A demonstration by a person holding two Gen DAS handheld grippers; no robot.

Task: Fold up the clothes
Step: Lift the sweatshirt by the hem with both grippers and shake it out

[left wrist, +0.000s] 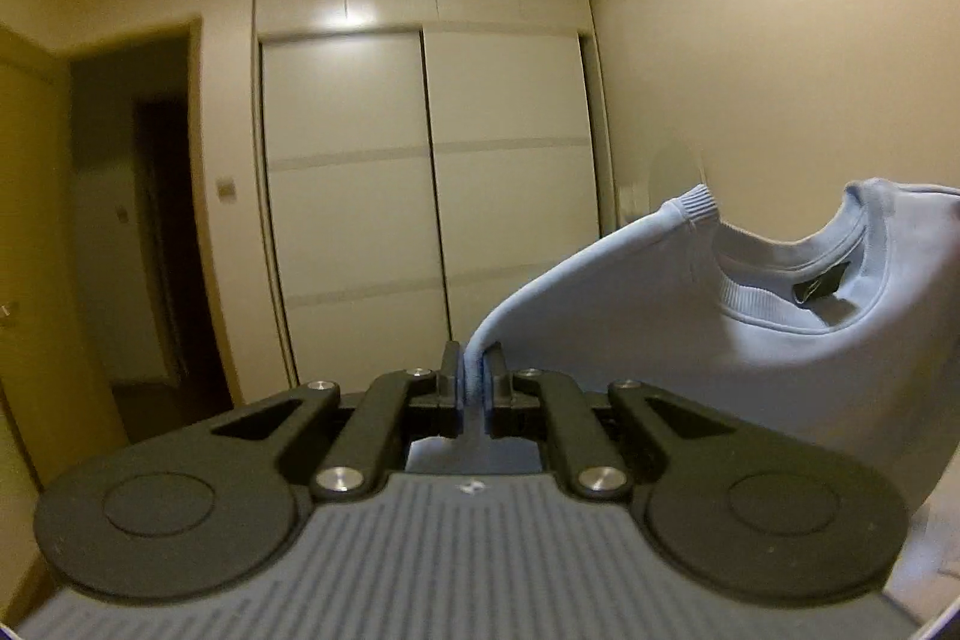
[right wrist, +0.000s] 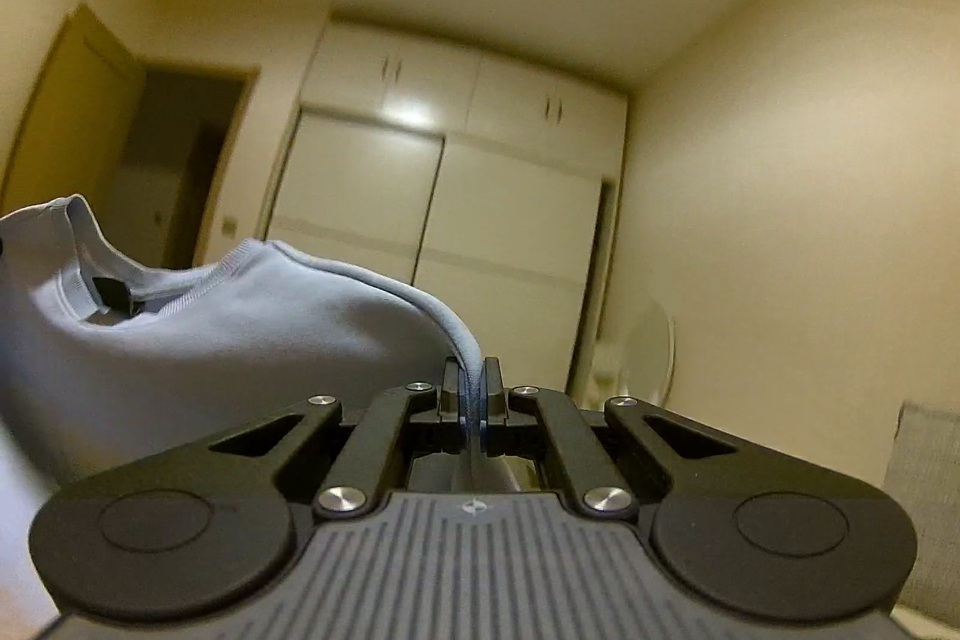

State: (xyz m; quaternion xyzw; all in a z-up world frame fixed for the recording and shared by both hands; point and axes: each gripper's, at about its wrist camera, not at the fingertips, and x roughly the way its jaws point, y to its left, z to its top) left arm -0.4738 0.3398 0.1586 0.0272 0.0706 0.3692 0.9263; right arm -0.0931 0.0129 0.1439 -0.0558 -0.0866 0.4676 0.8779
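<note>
Left wrist view: wardrobe, white, sliding doors, far wall. Sweatshirt, pale blue, hangs in the air between your two tongs, collar up; no bench shows beneath it. Left gripper and right gripper: each pinched tight on a shoulder edge. Risk: thin bites may slip if you pull apart. Neck label: dark, unreadable.

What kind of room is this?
Probably a bedroom in a home. A tall white wardrobe with sliding doors fills the far wall, an open doorway is beside it, and both grippers hold up a blue sweatshirt.
</note>
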